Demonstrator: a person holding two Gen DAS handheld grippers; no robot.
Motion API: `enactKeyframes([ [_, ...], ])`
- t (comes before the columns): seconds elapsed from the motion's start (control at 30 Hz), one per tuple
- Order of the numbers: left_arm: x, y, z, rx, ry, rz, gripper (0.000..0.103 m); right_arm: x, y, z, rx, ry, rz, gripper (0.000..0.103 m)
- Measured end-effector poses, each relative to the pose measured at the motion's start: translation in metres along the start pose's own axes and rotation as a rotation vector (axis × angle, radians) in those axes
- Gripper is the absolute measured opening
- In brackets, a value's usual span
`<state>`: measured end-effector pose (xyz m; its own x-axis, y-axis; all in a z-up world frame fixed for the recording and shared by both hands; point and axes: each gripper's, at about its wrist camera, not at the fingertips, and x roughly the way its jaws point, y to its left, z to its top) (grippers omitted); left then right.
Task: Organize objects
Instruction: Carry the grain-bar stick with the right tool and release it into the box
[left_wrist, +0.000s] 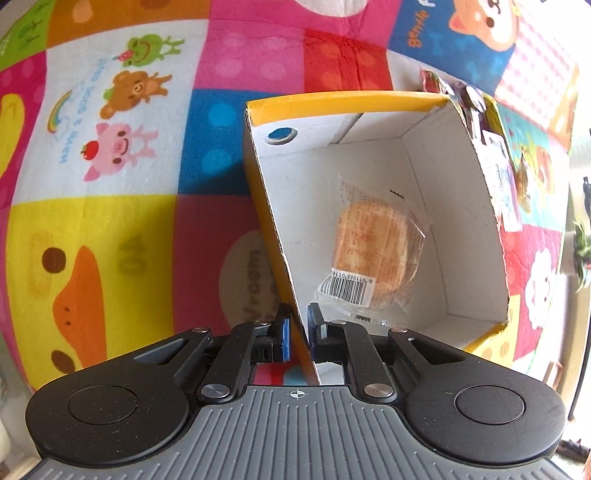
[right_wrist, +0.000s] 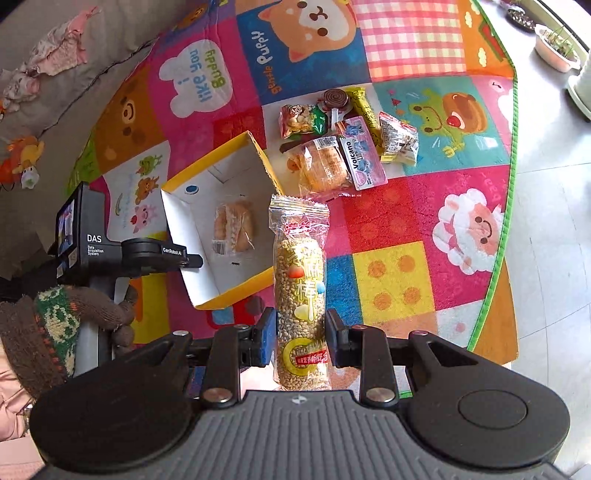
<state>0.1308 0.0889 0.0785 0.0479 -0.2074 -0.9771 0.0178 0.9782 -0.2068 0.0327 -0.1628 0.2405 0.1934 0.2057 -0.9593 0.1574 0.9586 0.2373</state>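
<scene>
The right gripper (right_wrist: 300, 334) is clamping a clear-wrapped sesame stick (right_wrist: 300, 291) between its blue pads, holding it lengthwise above the patchwork mat (right_wrist: 391, 280). The left gripper (left_wrist: 298, 325) is pinching the near wall of the yellow box (left_wrist: 280, 236), jaws nearly closed on the cardboard. A wrapped bun (left_wrist: 373, 251) is lying on the box floor. More snacks (right_wrist: 343, 136) are lying clustered on the mat just beyond the box.
</scene>
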Motion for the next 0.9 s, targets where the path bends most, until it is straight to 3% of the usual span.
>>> enactKeyframes([
  [0.2,-0.001,0.015,0.002,-0.011,-0.018,-0.068,0.012,0.002,0.026,-0.014,-0.038,0.007,-0.027,0.027],
  [0.53,-0.001,0.027,0.002,-0.05,-0.044,-0.111,0.012,0.024,0.064,-0.036,-0.064,0.07,-0.007,0.027],
  [0.7,-0.002,0.041,0.001,-0.117,-0.034,-0.151,0.012,0.032,0.093,-0.012,-0.096,0.042,0.026,0.027],
  [0.9,-0.004,0.049,-0.007,-0.133,-0.051,-0.165,0.012,0.038,0.127,0.041,-0.092,-0.022,0.105,0.028],
])
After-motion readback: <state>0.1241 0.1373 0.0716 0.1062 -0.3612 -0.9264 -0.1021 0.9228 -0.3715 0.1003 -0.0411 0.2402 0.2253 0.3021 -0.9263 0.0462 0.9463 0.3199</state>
